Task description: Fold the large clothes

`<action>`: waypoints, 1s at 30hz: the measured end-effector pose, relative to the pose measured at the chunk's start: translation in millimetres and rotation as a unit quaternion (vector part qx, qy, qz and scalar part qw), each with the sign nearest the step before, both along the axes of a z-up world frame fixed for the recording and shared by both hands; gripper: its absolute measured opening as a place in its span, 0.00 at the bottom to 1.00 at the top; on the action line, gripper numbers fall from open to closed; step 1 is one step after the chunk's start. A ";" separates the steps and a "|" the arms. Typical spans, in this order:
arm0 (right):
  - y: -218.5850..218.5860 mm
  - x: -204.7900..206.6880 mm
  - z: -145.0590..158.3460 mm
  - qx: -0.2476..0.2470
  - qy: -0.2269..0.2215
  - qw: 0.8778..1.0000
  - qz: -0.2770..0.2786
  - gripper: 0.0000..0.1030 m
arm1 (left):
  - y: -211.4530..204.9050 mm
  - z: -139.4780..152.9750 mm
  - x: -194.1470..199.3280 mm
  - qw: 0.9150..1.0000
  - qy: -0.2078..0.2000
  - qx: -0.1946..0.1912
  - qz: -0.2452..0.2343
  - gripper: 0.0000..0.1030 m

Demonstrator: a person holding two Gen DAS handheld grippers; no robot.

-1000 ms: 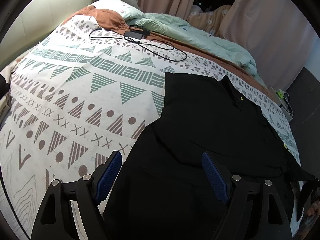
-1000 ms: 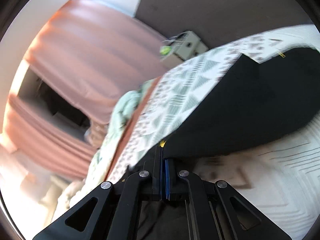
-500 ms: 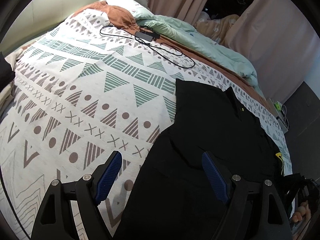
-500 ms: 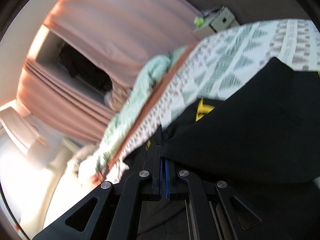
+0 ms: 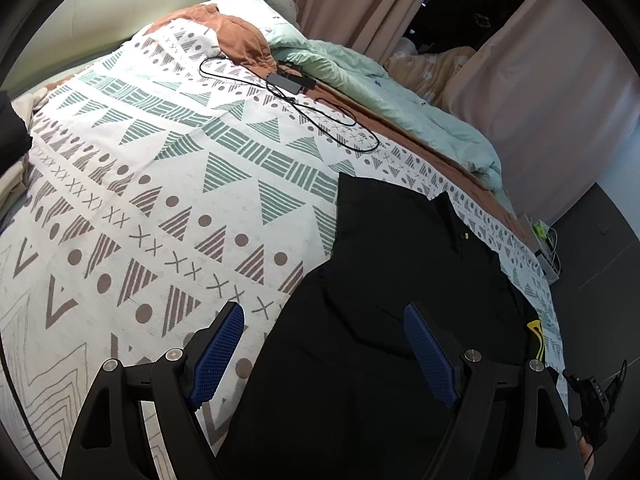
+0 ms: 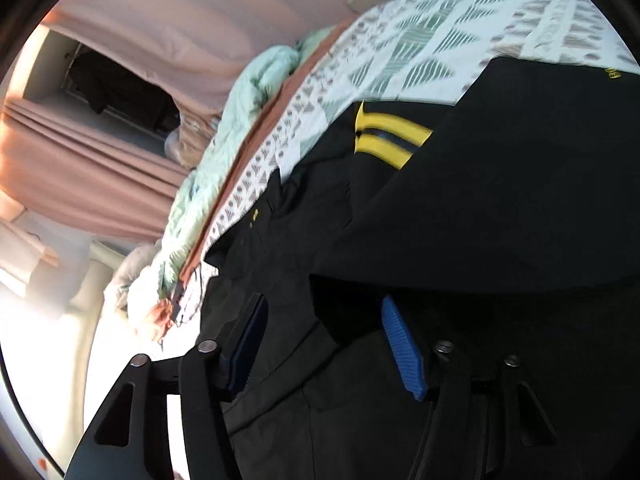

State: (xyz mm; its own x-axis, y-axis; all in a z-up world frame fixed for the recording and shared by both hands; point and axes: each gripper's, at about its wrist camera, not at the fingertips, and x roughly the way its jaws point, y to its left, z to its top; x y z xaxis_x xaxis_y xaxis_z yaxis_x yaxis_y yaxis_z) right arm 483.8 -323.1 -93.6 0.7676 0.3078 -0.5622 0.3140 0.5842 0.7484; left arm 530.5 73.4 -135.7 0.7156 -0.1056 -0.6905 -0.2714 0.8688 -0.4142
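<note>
shirt [image 5: 400, 280], black, one item, lies on the bedspread [image 5: 160, 184] toward the bed's right side. its long axis runs from near the camera up and away toward the collar [image 5: 452, 216], which points at the far edge by the green duvet [image 5: 400, 92]. in the left wrist view the lower hem is cut off by the frame and partly hidden behind the left gripper [image 5: 324, 344]; the black cloth shows few fold lines, so the layers are hard to separate. in the right wrist view a folded flap of the shirt [image 6: 500, 200] lies over the body; two yellow stripes [image 6: 384, 140] show on a sleeve, blurred. one small yellow mark sits near the collar.

left gripper: jaws spread wide, nothing between them, hovering over the shirt's near part. right gripper [image 6: 324, 344]: jaws apart, released, cloth right below them; whether the fingers [image 6: 402, 348] touch the cloth cannot be told.

counted: one shirt, two grippers, one black cable [image 5: 304, 108] with one adapter on the far bedspread, well apart from the shirt. pink curtains [image 5: 360, 0] behind.
</note>
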 end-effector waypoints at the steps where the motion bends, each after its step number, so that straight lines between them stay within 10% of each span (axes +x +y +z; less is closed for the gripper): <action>1: -3.8 -6.4 0.6 0.005 -0.001 1.000 -0.010 0.63 | -1.7 0.8 -1.2 1.000 -0.001 -0.001 -0.002 0.80; 12: -87.0 -108.9 -35.0 0.059 0.048 0.967 -0.244 0.63 | -17.3 7.2 -6.8 1.000 -0.005 0.008 -0.014 0.80; 22: -128.0 -135.9 -68.9 0.088 0.069 0.936 -0.333 0.60 | -19.9 -4.7 6.4 1.000 0.013 0.025 -0.013 0.80; 25: -134.8 -136.5 -69.2 0.065 0.069 0.933 -0.347 0.43 | -16.7 -6.9 8.2 1.000 0.015 0.021 -0.006 0.80; 27: -135.1 -131.3 -69.6 0.056 0.070 0.933 -0.347 0.13 | -16.8 -7.2 8.7 1.000 0.015 0.023 -0.004 0.80; 30: -132.9 -125.4 -62.7 0.063 0.041 0.943 -0.325 0.09 | -18.9 -6.9 8.6 1.000 0.015 0.020 -0.008 0.80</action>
